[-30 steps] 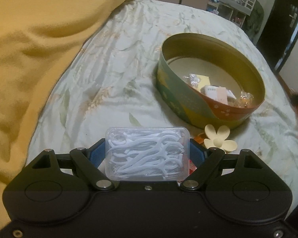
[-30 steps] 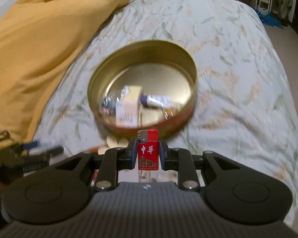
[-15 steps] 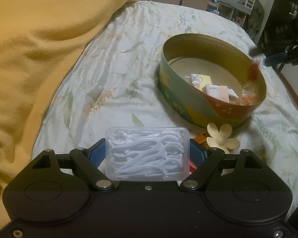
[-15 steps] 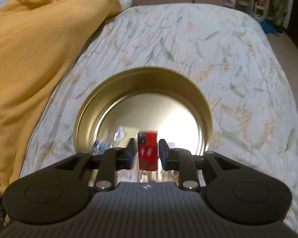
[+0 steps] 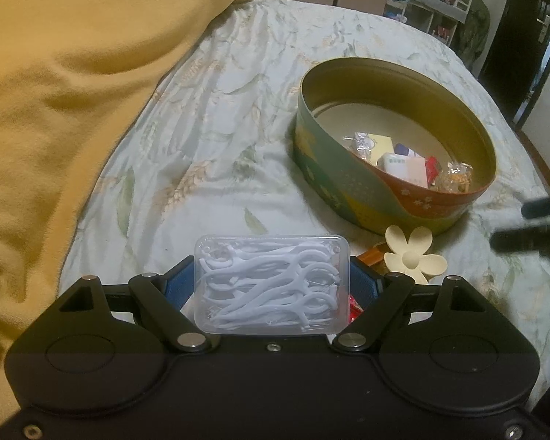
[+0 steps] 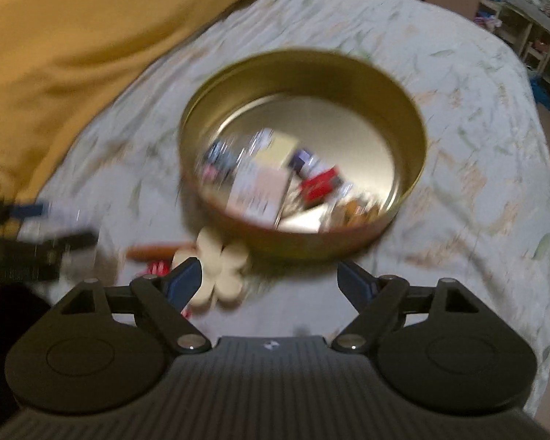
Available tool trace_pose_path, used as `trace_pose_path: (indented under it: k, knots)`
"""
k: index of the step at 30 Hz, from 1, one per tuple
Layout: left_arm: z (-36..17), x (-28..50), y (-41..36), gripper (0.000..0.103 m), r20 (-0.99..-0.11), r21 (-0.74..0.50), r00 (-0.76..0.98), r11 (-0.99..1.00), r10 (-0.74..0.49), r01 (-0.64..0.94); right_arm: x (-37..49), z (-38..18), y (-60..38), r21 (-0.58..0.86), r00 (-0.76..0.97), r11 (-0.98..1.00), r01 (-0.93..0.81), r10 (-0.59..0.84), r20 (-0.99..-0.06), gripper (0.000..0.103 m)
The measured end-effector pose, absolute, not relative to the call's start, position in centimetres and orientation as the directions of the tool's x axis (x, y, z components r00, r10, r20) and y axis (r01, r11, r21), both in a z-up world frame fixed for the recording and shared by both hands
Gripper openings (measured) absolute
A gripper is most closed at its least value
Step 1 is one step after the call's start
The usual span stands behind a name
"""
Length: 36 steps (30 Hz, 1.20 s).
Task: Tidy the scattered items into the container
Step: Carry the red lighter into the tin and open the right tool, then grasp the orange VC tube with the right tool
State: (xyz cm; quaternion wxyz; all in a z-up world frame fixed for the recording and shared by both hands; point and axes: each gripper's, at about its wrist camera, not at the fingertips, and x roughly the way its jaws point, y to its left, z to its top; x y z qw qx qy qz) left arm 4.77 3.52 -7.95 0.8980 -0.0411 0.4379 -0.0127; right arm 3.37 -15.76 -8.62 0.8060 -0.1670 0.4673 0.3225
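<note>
My left gripper [image 5: 272,275] is shut on a clear plastic box of white floss picks [image 5: 271,284] and holds it above the bed, left of and short of the round tin [image 5: 348,190]. The tin holds several small items, among them the red lighter [image 6: 319,182]. My right gripper [image 6: 271,280] is open and empty, just in front of the tin [image 6: 410,128]; the view is blurred. A cream flower hair clip [image 5: 410,253] lies on the sheet by the tin's near wall, also in the right wrist view [image 6: 220,267]. An orange-brown object [image 6: 157,251] and a small red item [image 5: 355,306] lie beside it.
A yellow blanket [image 5: 73,91] covers the left side of the bed. The floral sheet [image 5: 209,135] spreads around the tin. The bed edge drops off at the right, with shelves and a dark door beyond. The other gripper shows blurred at the left edge [image 6: 29,253].
My right gripper has opened and let the red lighter drop into the tin, then pulled back toward me. My left gripper has stayed still with the floss pick box.
</note>
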Motion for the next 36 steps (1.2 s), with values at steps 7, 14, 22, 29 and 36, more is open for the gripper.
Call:
trace_pose_path:
  k: [7,14,22,29,36]
  knots:
    - [-8.1,4.7,3.4,0.083,-0.793,-0.071,0.607,0.997,-0.051,-0.01,2.3,-9.2,-16.3,0.099,0.305,0.735,-0.671,0.395,-0.867,0.089]
    - [-8.2,4.2,3.5,0.083,-0.796,-0.072,0.603,0.997,-0.051,-0.012,0.6,-9.9,-16.7,0.107,0.278,0.716,-0.69,0.399,-0.874,0.093]
    - [-8.7,3.6,3.4,0.083,-0.801,-0.07,0.597,0.997,-0.05,-0.01,-1.9,-12.6,-16.4,0.071,0.25,0.674,-0.736,0.368,-0.896,0.094]
    - [-8.4,3.2,3.4,0.083,-0.797,-0.07,0.601,0.998,-0.051,-0.007,-3.5,-14.8,-15.2,0.011,0.252,0.639,-0.769,0.319,-0.914,0.094]
    - [-8.1,3.2,3.3,0.083,-0.798,-0.064,0.601,0.998,-0.044,-0.011,-5.6,-17.0,-13.3,-0.131,0.309,0.553,-0.823,0.242,-0.92,0.098]
